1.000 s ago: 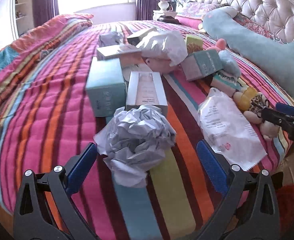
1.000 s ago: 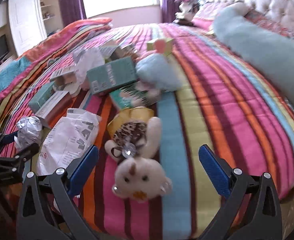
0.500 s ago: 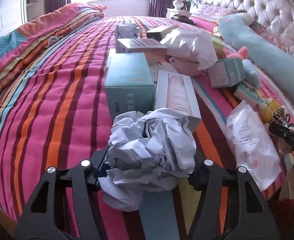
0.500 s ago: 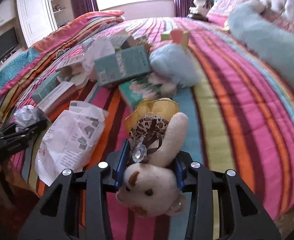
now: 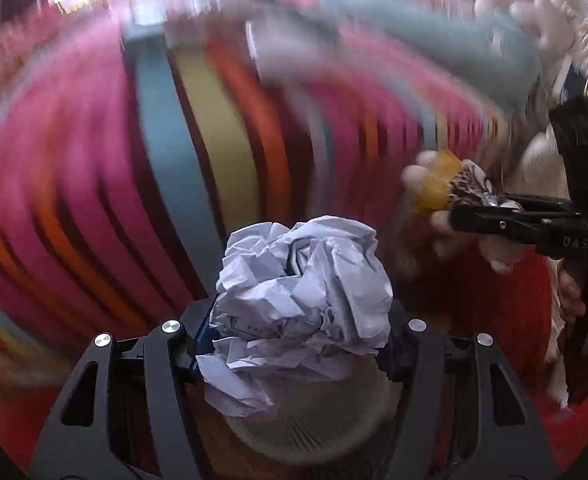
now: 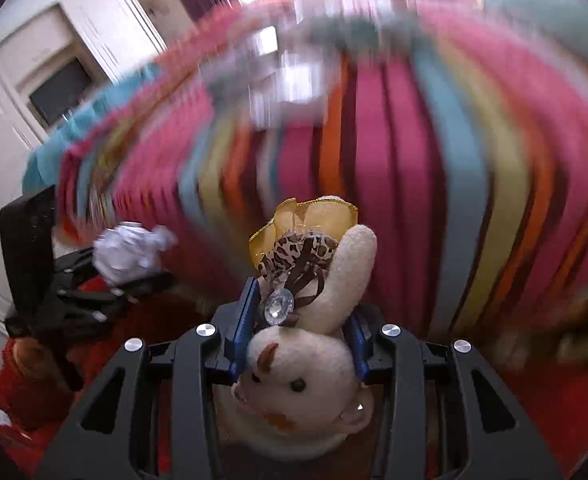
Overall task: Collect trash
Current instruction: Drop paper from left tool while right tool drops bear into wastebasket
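My left gripper (image 5: 298, 344) is shut on a crumpled ball of white paper (image 5: 302, 292) and holds it off the bed, over a pale round ribbed container (image 5: 314, 420) below. My right gripper (image 6: 300, 340) is shut on a cream plush bear (image 6: 306, 392) with a yellow bow and leopard ribbon. The bear and right gripper show at the right of the left wrist view (image 5: 454, 196). The paper ball also shows at the left of the right wrist view (image 6: 129, 248).
The striped pink, orange and teal bedspread (image 5: 93, 180) fills both views, blurred by motion. A long teal plush (image 5: 434, 36) lies by the tufted headboard (image 5: 514, 4). Blurred boxes (image 6: 289, 76) lie on the bed. A white cabinet with a dark screen (image 6: 57, 92) stands left. Red floor covering (image 6: 534, 412) lies below.
Both grippers have lifted their loads and pulled back off the bed's front edge. The views swing fast and blur. The pale container has come into view under the paper ball.
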A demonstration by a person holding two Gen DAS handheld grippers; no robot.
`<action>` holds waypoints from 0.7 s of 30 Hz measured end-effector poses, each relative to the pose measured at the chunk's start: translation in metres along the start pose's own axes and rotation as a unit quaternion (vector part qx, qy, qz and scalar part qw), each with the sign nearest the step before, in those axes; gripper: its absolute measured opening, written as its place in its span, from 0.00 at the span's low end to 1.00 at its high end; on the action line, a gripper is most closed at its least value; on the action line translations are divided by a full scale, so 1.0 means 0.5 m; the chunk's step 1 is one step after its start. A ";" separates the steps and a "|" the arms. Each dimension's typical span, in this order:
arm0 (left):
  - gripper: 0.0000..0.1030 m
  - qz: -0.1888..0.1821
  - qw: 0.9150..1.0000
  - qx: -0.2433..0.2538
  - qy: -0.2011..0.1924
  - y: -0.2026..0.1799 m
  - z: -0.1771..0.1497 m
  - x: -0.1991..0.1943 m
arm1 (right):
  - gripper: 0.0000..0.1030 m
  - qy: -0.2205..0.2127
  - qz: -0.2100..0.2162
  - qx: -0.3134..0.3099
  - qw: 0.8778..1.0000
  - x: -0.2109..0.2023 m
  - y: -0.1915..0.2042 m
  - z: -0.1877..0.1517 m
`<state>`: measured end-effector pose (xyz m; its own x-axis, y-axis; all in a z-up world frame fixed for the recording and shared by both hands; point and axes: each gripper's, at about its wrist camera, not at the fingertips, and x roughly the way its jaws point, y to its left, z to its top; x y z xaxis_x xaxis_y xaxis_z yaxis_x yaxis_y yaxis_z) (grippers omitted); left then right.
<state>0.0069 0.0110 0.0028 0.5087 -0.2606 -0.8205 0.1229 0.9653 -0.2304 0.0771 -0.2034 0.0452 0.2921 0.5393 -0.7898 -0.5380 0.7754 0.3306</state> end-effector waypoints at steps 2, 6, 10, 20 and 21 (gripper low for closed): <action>0.59 0.000 0.998 -0.007 0.056 -0.009 -0.062 0.084 | 0.37 0.056 0.002 0.037 0.998 0.076 -0.015 -0.065; 0.59 0.002 0.993 0.011 0.121 -0.025 -0.123 0.186 | 0.37 0.121 -0.005 0.047 0.992 0.181 -0.022 -0.135; 0.63 0.010 0.988 0.028 0.149 -0.035 -0.145 0.226 | 0.38 0.147 -0.008 0.022 0.989 0.221 -0.008 -0.157; 0.93 0.028 0.991 -0.013 0.132 -0.008 -0.152 0.217 | 0.69 0.137 -0.040 0.021 0.990 0.218 -0.013 -0.161; 0.93 0.027 0.991 -0.017 0.127 0.001 -0.150 0.217 | 0.69 0.133 -0.045 0.023 0.990 0.214 -0.016 -0.160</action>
<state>-0.0018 -0.0180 -0.1256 0.2817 -0.2085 -0.9366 0.0697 0.9780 -0.1968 0.0493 -0.1780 -0.0831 0.1148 0.3662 -0.9234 -0.4816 0.8336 0.2706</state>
